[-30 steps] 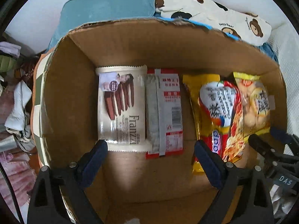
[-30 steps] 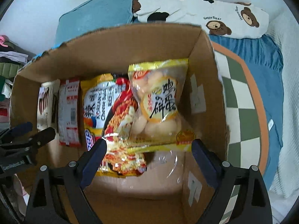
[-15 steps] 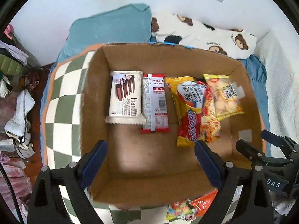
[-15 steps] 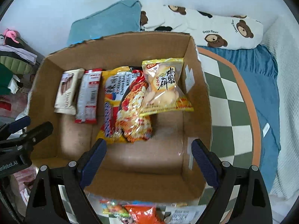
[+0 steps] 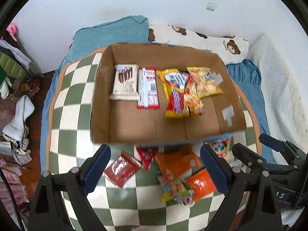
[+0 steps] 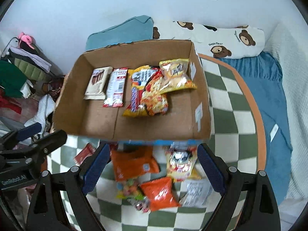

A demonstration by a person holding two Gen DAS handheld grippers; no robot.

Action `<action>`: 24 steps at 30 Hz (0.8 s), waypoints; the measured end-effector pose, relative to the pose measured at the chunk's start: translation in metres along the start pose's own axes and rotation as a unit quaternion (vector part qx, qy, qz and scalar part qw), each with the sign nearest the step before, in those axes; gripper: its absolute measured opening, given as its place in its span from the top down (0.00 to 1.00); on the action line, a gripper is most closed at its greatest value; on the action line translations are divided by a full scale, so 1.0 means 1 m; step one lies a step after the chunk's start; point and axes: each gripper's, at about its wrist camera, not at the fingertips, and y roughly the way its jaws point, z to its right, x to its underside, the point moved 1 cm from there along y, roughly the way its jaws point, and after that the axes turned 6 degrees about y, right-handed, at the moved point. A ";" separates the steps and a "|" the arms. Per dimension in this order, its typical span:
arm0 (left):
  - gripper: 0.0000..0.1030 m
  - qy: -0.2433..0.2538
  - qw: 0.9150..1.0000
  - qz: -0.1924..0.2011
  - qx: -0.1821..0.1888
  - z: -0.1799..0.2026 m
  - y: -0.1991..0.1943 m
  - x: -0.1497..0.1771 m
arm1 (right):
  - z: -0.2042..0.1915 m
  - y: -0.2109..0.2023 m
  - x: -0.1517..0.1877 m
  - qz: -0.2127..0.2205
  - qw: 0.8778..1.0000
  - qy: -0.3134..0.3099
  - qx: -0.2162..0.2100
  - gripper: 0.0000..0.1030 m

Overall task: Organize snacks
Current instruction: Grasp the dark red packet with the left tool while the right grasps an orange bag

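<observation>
Nearest: left gripper, blue-padded jaws wide apart and empty, hovering over loose packets on the green-and-cream checkered mat. Right gripper likewise, jaws spread wide, nothing between them; each gripper visible at the edge of the other's view.

Below the jaws, unsorted pile on the mat, just in front of the box's near wall: dark-red flat sachet, large orange foil bag, smaller orange foil bag, multicoloured candy packet, yellow-and-silver crinkled packet, white printed label-side packet. Images blurred; print unreadable.

Beyond: open brown cardboard box resting on the mat. Inside, against the far wall, a row of four from left to right: cream wafer-biscuit pack, red-and-silver wrapper touching it, yellow-and-red noodle bag, yellow biscuit bag overlapping the noodle bag's edge. Near half of the box floor bare.

Farthest: teal pillow and white bear-print pillow against the wall; blue bedsheet to the right; heaped clothes on the left.

Step in hand, as judged: between placements, with four snacks boxed and a pile remaining. Next move calls for descending onto one loose packet, closing on a single bag without pinching its neighbours, then laying it in the bare near half of the box.
</observation>
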 end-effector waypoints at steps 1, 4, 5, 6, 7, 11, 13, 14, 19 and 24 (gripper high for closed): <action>0.08 0.003 1.000 -0.003 -0.002 0.001 0.001 0.007 | 0.002 -0.001 0.008 -0.001 1.000 0.003 -0.002 0.09; 0.08 0.028 0.999 -0.019 -0.029 0.006 0.012 0.034 | 0.014 0.011 0.042 -0.019 1.000 0.017 0.003 0.09; 0.08 0.037 0.998 -0.026 -0.041 0.006 0.018 0.042 | 0.018 0.019 0.053 -0.031 0.999 0.021 0.004 0.09; 0.08 0.048 0.996 -0.038 -0.060 0.003 0.029 0.054 | 0.022 0.027 0.063 -0.044 0.999 0.026 0.003 0.09; 0.08 0.055 0.995 -0.049 -0.068 0.000 0.038 0.063 | 0.025 0.036 0.072 -0.057 0.998 0.029 0.002 0.09; 0.08 0.060 0.990 -0.094 -0.089 -0.023 0.074 0.094 | 0.036 0.081 0.104 -0.093 0.995 0.034 0.018 0.13; 0.08 0.076 0.985 -0.103 -0.111 -0.035 0.087 0.110 | 0.038 0.097 0.113 -0.102 0.994 0.034 0.023 0.13; 0.08 0.083 0.984 -0.111 -0.114 -0.038 0.093 0.116 | 0.039 0.108 0.119 -0.110 0.993 0.035 0.025 0.16; 0.08 0.120 0.976 -0.136 -0.122 -0.039 0.113 0.125 | 0.042 0.138 0.138 -0.129 0.991 0.041 0.024 0.34; 0.08 0.185 0.961 -0.142 -0.146 -0.024 0.140 0.102 | 0.043 0.138 0.143 -0.135 0.990 0.044 0.016 0.37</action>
